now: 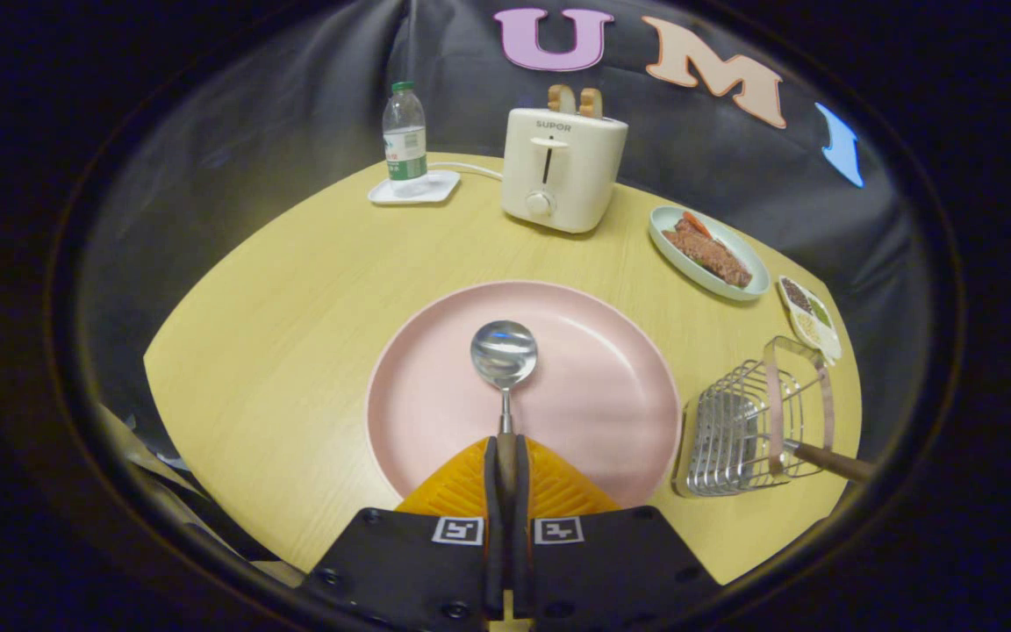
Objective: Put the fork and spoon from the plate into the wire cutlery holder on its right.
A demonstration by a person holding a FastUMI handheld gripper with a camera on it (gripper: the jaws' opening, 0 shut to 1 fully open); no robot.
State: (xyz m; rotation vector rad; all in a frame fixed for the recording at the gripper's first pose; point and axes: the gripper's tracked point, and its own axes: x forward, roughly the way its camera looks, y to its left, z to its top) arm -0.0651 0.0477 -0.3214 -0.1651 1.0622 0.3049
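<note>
1. Pale wooden table fills the booth, backed by black cloth.
2. Nearest, the claw is nearly closed, both fingers pinching the wooden handle of a steel spoon.
3. Just ahead of the fingers, the spoon's shiny bowl sits over a round pink plate.
4. Right of the claw stands a silver wire cutlery holder; a brown wooden handle, likely the fork's, pokes from it.
5. Beyond it lie a small divided dish and a pale oval plate of food.
6. Farthest ahead stand a cream toaster with toast, and to its left a clear plastic bottle on a white coaster.
</note>
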